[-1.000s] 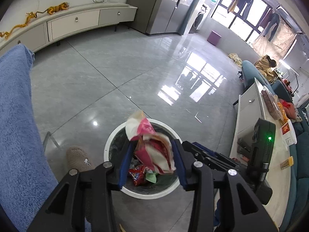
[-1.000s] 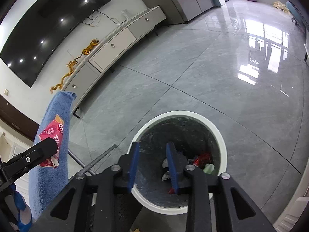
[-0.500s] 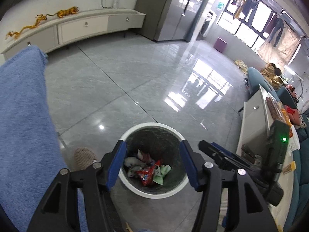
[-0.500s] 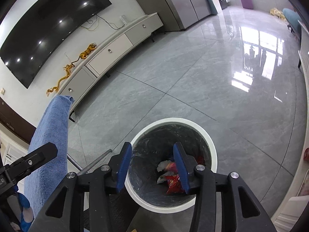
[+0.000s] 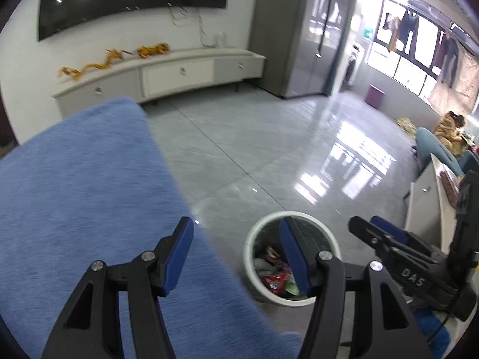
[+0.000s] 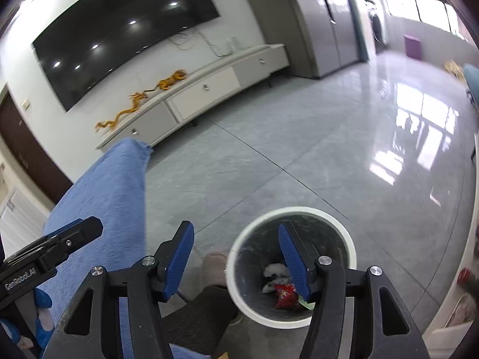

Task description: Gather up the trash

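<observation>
While both tools hang over the grey tiled floor, the left gripper shows its blue pads spread with nothing between them, just blue cloth and bin rim behind. Over on the other side, the right gripper is still widening its jaws as we watch, and they too are empty, framing bare floor and a shoe toe. Down below sits the white-rimmed trash bin, lined dark inside, standing on the floor beside the blue cloth. At its bottom lies the trash: a red wrapper, something white and crumpled, a scrap of green, though the right finger covers part of the pile and I can't make out every piece. From the left camera the same heap peeks out next to the right-hand pad. The right tool's black body juts in at that view's right edge, and the left tool pokes into the other view's left edge. Far back, a long white cabinet runs under a dark wall screen, golden ornaments on top
</observation>
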The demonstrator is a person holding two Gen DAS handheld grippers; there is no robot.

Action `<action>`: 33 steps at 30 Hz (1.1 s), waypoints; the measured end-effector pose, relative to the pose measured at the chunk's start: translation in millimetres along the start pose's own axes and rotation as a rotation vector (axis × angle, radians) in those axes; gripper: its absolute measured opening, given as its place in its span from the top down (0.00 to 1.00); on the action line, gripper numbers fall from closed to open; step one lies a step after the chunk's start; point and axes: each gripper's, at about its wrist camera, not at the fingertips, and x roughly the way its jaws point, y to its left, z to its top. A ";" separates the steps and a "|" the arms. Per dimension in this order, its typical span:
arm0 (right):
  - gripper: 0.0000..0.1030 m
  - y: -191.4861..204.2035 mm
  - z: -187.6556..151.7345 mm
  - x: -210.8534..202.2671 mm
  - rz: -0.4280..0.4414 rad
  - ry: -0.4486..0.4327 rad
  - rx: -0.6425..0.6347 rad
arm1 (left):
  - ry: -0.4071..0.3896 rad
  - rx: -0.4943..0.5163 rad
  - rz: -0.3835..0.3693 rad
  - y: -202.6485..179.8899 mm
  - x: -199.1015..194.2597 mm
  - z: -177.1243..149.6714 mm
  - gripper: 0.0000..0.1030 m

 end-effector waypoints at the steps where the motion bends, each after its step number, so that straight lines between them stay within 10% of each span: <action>1: 0.43 10.4 0.6 -2.2 0.005 -0.007 -0.023 | -0.018 -0.001 0.022 6.8 -8.7 -1.7 0.44; 10: 0.37 83.2 -3.8 -26.9 0.059 -0.079 -0.185 | -0.161 -0.051 0.169 61.4 -81.2 -16.2 0.43; 19: 0.12 130.7 -25.5 -59.2 0.071 -0.180 -0.275 | -0.274 -0.067 0.300 74.0 -143.8 -54.3 0.21; 33: 0.00 137.9 -39.3 -109.4 0.036 -0.313 -0.284 | -0.408 -0.081 0.412 60.9 -202.0 -72.5 0.04</action>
